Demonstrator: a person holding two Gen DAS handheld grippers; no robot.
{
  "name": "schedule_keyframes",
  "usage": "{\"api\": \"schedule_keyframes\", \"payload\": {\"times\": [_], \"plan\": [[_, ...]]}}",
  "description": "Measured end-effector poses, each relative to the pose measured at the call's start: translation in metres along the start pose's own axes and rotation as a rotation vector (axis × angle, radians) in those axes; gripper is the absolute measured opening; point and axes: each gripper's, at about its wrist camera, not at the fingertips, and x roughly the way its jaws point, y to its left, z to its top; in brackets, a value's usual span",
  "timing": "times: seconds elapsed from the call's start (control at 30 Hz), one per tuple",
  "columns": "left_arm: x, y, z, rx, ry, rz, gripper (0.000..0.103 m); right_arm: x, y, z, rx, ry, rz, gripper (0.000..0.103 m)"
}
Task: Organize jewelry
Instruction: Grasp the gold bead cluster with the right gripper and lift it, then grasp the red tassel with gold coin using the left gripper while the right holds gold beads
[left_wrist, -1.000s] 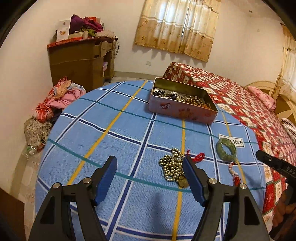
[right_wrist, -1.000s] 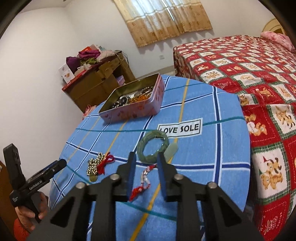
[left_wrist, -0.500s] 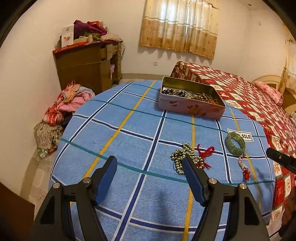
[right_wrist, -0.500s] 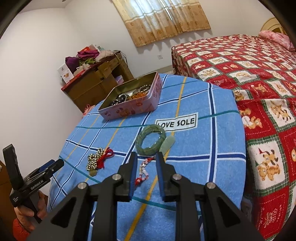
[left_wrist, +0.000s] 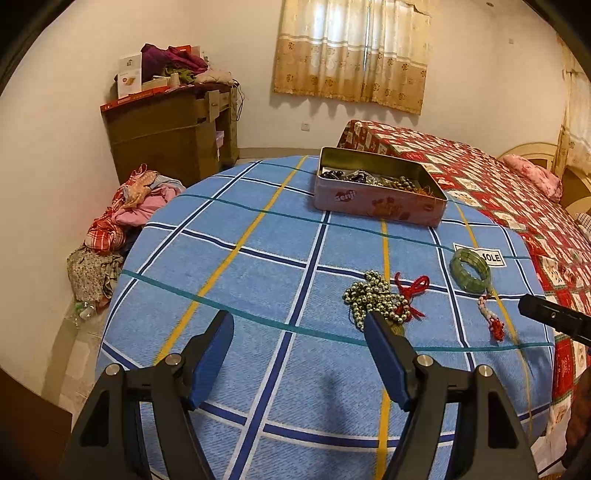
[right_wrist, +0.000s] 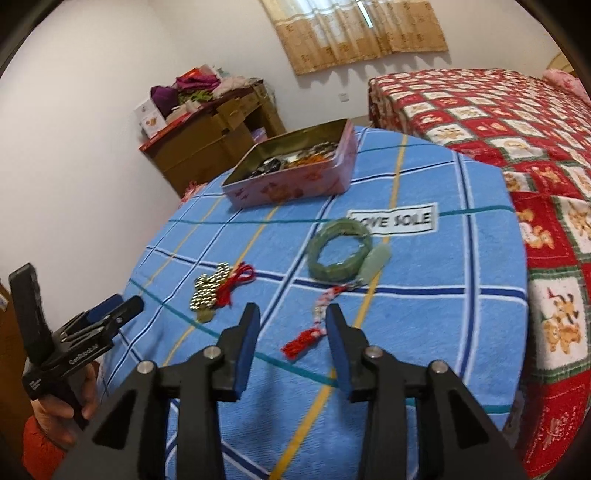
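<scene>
Hovering with jaws just parted and empty, the right gripper (right_wrist: 291, 332) faces the tassel charm (right_wrist: 314, 328) near the table's (right_wrist: 461, 332) front edge: light, limp, best pinched at its beaded middle.

The jewelry heaped in the tin (left_wrist: 376, 206) is too small and tangled to tell piece from piece. The left tool's (left_wrist: 299, 354) right finger (left_wrist: 388, 354) covers the near end of the silver bead necklace (left_wrist: 373, 299). The right-wrist view is blurred, smearing the red tassel charm (right_wrist: 314, 328).
</scene>
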Motion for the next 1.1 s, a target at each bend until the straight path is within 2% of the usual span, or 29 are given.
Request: {"api": "schedule_keyframes", "payload": {"times": [0.07, 0.13, 0.2, 0.37, 0.53, 0.7, 0.77, 0.8, 0.9, 1.03, 1.1], "plan": [[0.001, 0.001, 0.0, -0.009, 0.0, -0.007, 0.073, 0.009, 0.016, 0.001, -0.055, 0.018, 0.025, 0.041], [0.0, 0.002, 0.0, -0.017, 0.002, -0.016, 0.073, 0.023, 0.029, 0.0, -0.102, 0.046, 0.026, 0.036], [-0.003, 0.003, 0.001, -0.012, -0.006, -0.012, 0.073, 0.038, 0.043, 0.003, -0.127, 0.072, 0.073, 0.036], [-0.011, 0.015, 0.001, -0.033, -0.024, 0.014, 0.073, 0.069, 0.076, 0.017, -0.244, 0.076, 0.089, 0.036], [-0.017, 0.034, 0.0, -0.094, -0.03, 0.021, 0.073, 0.113, 0.098, 0.019, -0.361, 0.165, 0.075, 0.036], [-0.02, 0.047, -0.001, -0.135, -0.036, 0.02, 0.073, 0.139, 0.109, 0.019, -0.462, 0.227, -0.005, 0.036], [-0.019, 0.049, 0.0, -0.141, -0.035, 0.021, 0.073, 0.139, 0.111, 0.02, -0.503, 0.234, -0.025, 0.027], [-0.019, 0.05, 0.0, -0.145, -0.034, 0.02, 0.073, 0.139, 0.112, 0.021, -0.513, 0.23, -0.032, 0.014], [-0.017, 0.052, -0.001, -0.164, -0.028, -0.002, 0.073, 0.134, 0.102, 0.028, -0.437, 0.239, 0.018, 0.013], [-0.018, 0.046, -0.001, -0.135, -0.028, -0.013, 0.073, 0.095, 0.069, 0.053, -0.168, 0.143, 0.213, 0.013], [-0.017, 0.043, -0.001, -0.121, -0.026, -0.025, 0.073, 0.072, 0.057, 0.065, -0.081, 0.084, 0.283, 0.013]]}}
